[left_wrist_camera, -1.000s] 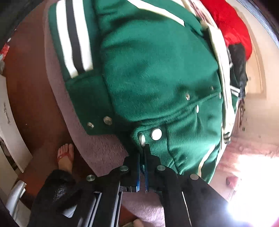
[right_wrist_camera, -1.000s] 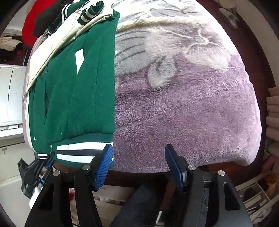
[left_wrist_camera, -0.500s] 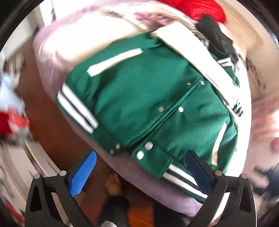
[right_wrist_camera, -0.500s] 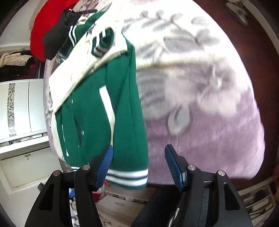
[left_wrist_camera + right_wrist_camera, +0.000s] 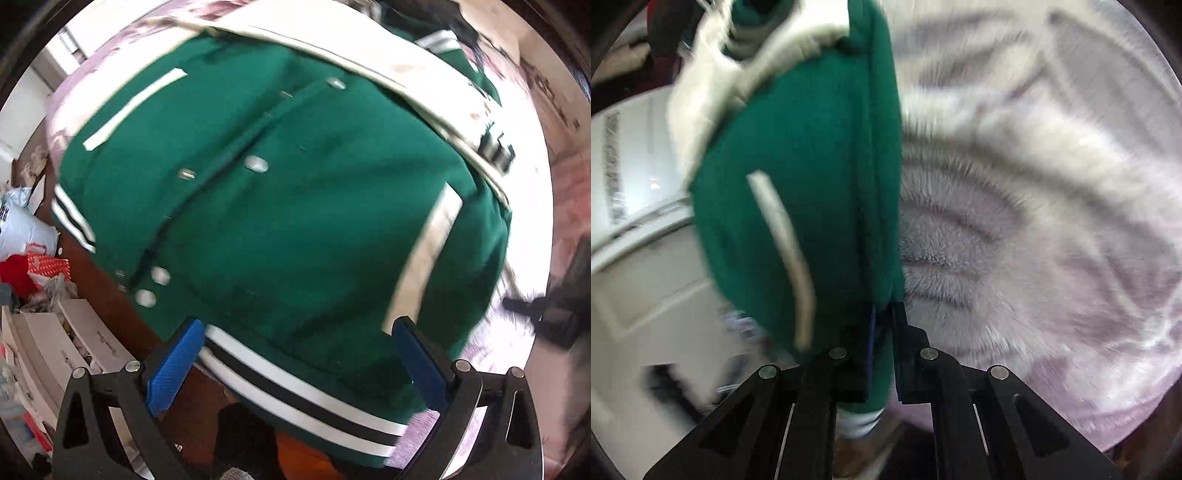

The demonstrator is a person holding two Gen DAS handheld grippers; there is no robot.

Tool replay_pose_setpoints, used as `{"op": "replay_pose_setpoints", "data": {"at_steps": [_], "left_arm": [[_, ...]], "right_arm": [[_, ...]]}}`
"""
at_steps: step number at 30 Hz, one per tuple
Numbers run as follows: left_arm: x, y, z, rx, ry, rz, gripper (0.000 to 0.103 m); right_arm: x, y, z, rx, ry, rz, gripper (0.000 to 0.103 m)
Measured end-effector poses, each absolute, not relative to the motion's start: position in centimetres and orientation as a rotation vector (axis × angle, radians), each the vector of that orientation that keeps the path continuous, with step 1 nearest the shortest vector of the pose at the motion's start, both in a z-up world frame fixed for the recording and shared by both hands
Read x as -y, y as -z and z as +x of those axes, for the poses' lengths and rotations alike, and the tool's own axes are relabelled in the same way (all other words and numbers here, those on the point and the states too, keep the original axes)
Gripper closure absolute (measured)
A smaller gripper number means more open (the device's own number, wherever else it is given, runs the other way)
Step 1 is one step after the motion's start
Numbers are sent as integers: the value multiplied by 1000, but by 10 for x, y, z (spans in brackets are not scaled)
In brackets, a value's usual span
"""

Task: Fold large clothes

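1. Left claw [image 5: 295, 363]: wide open, just spread apart, nothing between the blue pads; hovering above the striped hem of the green fleece varsity jacket with cream sleeves and silver snaps [image 5: 280, 206].
2. Jacket location: spread flat, front up, on the purple plush floral blanket [image 5: 1034, 229] covering the bed, hem at the bed's near edge, above the brown wooden floor [image 5: 110, 295].
3. Right claw [image 5: 882, 350]: narrowed to a slim gap, just closing, clamped on the folded green edge of the jacket near the hem, fabric pinched between the fingers [image 5: 899, 332].
4. Step in hand, as judged: a lengthwise fold, with one side edge gripped for carrying across the body; left claw free, likely seeking the matching grip.
5. Next move, as judged: needs a second hold further along the same edge, then an even lift and carry so the panel lands flat, without dragging the blanket.
6. Left view only: whole jacket front, snaps, both pocket trims, floor clutter beside the bed, and a blurred dark shape at the right edge, not identifiable.
7. Right view only: the pinch itself, bare blanket beside the jacket, a white cabinet [image 5: 646, 258] beyond.
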State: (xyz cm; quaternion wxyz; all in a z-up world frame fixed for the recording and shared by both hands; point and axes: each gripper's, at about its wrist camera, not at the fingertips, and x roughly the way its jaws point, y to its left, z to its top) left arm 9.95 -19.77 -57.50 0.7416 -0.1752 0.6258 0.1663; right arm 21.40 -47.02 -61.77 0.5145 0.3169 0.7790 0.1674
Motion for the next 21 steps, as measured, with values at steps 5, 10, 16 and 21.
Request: {"op": "replay_pose_setpoints", "data": {"at_steps": [5, 10, 16, 21], "left_arm": [[230, 589, 110, -1391, -333, -371, 0], [255, 649, 127, -1499, -351, -255, 0], [257, 658, 131, -1433, -351, -194, 0], [247, 652, 132, -1493, -305, -217, 0]], "right_arm": [[564, 583, 303, -1602, -312, 891, 37], [596, 620, 414, -1487, -317, 1014, 37], [547, 664, 506, -1533, -432, 1033, 35], [502, 651, 523, -1535, -466, 907, 96]]}}
